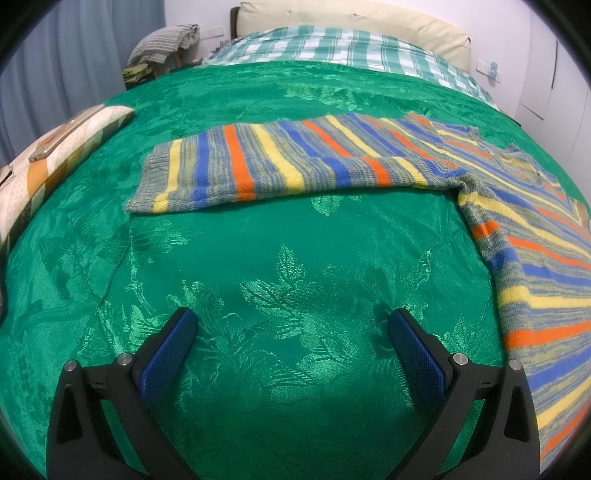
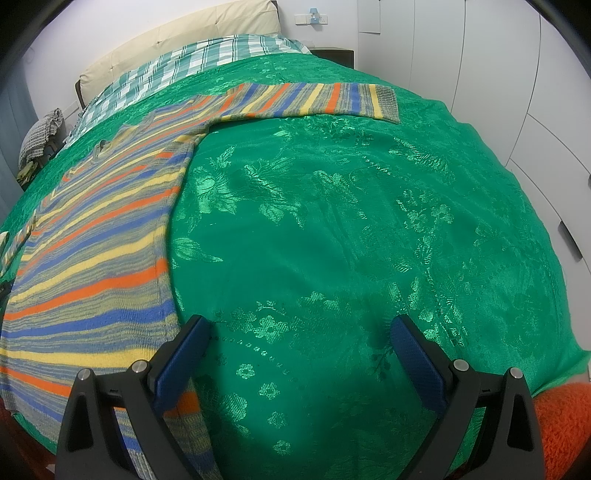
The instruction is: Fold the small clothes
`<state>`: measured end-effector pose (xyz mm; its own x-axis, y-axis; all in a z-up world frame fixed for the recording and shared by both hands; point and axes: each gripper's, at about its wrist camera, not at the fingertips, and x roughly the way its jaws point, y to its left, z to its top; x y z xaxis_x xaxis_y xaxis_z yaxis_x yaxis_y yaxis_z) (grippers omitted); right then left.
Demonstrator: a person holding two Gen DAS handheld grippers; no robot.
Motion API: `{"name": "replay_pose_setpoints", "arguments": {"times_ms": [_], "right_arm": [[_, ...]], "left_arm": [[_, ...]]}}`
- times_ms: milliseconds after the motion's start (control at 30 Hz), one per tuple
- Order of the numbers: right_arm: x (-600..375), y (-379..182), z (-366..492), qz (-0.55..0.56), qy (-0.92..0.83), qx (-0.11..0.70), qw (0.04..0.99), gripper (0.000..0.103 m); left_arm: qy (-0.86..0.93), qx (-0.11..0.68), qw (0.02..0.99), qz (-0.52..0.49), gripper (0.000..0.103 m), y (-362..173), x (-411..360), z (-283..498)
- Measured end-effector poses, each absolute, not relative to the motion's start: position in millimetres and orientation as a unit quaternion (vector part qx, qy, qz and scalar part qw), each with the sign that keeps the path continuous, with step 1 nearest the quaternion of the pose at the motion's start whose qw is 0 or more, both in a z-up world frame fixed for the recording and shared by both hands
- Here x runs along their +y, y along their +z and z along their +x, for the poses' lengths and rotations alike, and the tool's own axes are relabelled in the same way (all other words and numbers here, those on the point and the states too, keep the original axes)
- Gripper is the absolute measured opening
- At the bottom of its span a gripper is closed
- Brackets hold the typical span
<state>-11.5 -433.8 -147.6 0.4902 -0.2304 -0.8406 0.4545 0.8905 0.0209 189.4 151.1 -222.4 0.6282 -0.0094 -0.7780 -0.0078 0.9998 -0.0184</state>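
A striped knit sweater (image 1: pixel 535 236) in blue, orange, yellow and grey lies flat on the green bedspread (image 1: pixel 258 266). In the left wrist view its left sleeve (image 1: pixel 280 166) stretches out to the left ahead of me, and the body runs down the right side. My left gripper (image 1: pixel 291 325) is open and empty above bare bedspread, left of the body. In the right wrist view the sweater body (image 2: pixel 92 258) fills the left side and its other sleeve (image 2: pixel 314 98) reaches to the far right. My right gripper (image 2: pixel 299 332) is open and empty, its left finger over the sweater's lower right hem.
A patterned cushion (image 1: pixel 55 155) with a phone on it lies at the left bed edge. A checked green blanket (image 1: pixel 332 48) and cream headboard (image 1: pixel 351 22) are at the far end. White wardrobe doors (image 2: pixel 517 92) stand to the right. An orange fuzzy item (image 2: pixel 569 424) sits at the near right corner.
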Motion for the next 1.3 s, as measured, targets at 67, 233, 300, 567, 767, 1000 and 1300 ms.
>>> {"name": "replay_pose_setpoints", "arguments": {"times_ms": [67,233,300,567,767,1000,1300], "right_arm": [[-433.3,-147.7,-11.4,0.120,-0.201,0.464,0.855,0.098],[-433.6,-147.7,-11.6,0.121,-0.201,0.464,0.855,0.098],[-433.7,-147.7,-11.6,0.121,-0.201,0.463,0.855,0.098],[-440.8,-140.2,-15.4,0.152,-0.194,0.453,0.857,0.097],[-498.3,-97.9,-34.2,0.268,-0.185,0.367,0.872,0.097],[-616.6,-59.4,41.8,0.274,-0.151,0.341,0.887,0.082],[-696.8,-113.3,160.6,0.339,-0.154,0.430,0.823,0.059]], "left_arm": [[0.000,0.431,0.902,-0.010,0.103,-222.4,150.9,189.6],[0.000,0.431,0.902,-0.010,0.103,-222.3,150.9,189.5],[0.000,0.431,0.902,-0.010,0.103,-222.1,151.5,188.8],[0.000,0.431,0.902,-0.010,0.103,-222.2,151.0,189.3],[0.000,0.431,0.902,-0.010,0.103,-222.0,151.3,188.9],[0.000,0.431,0.902,-0.010,0.103,-222.0,150.9,189.2],[0.000,0.431,0.902,-0.010,0.103,-221.9,150.8,189.2]]}}
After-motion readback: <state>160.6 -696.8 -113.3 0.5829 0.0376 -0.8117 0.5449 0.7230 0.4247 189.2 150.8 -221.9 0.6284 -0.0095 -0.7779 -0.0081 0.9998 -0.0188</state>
